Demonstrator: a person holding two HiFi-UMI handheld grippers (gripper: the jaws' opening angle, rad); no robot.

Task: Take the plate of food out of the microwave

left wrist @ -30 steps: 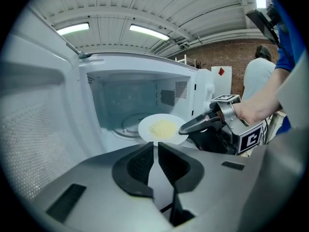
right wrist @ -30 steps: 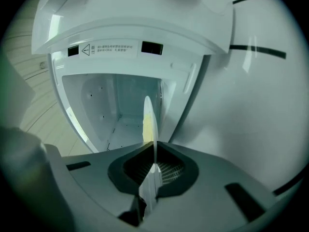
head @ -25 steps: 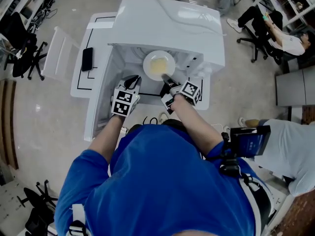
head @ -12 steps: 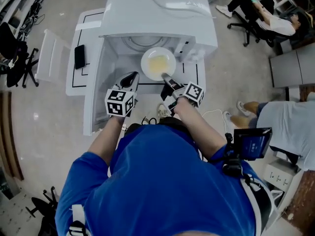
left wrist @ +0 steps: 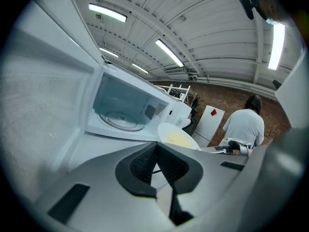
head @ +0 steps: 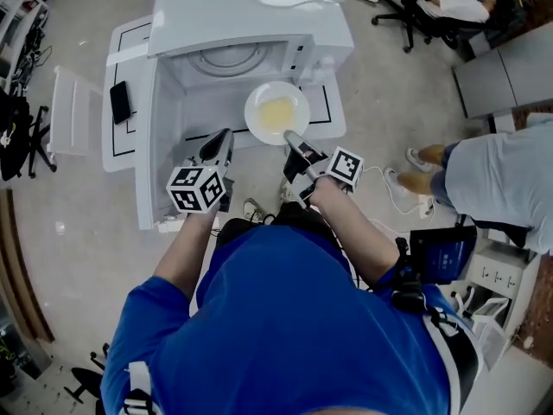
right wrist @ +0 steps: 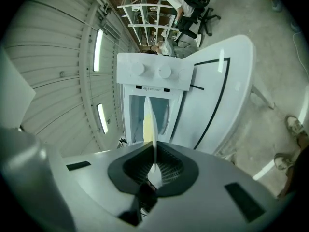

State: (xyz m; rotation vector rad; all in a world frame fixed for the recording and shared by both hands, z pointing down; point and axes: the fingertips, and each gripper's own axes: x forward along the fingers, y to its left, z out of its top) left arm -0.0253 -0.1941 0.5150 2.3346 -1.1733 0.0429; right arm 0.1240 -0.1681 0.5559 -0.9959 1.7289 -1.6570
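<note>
White plate of yellow food is gripped at its rim by right claw, just before open microwave; left claw is kept closed, empty.

- You stand in a laboratory-style workroom, where a polished grey concrete floor spreads wide around you.
- A white microwave oven sits on a white table marked out with black taped lines, a test station rather than a kitchen counter.
- Black wheeled office chairs stand at the room's edge, with a seated person in a white shirt beside them.
- Overhead, long strip lights run along a ribbed white ceiling.
- A brown brick wall and white wire shelving close the background.
</note>
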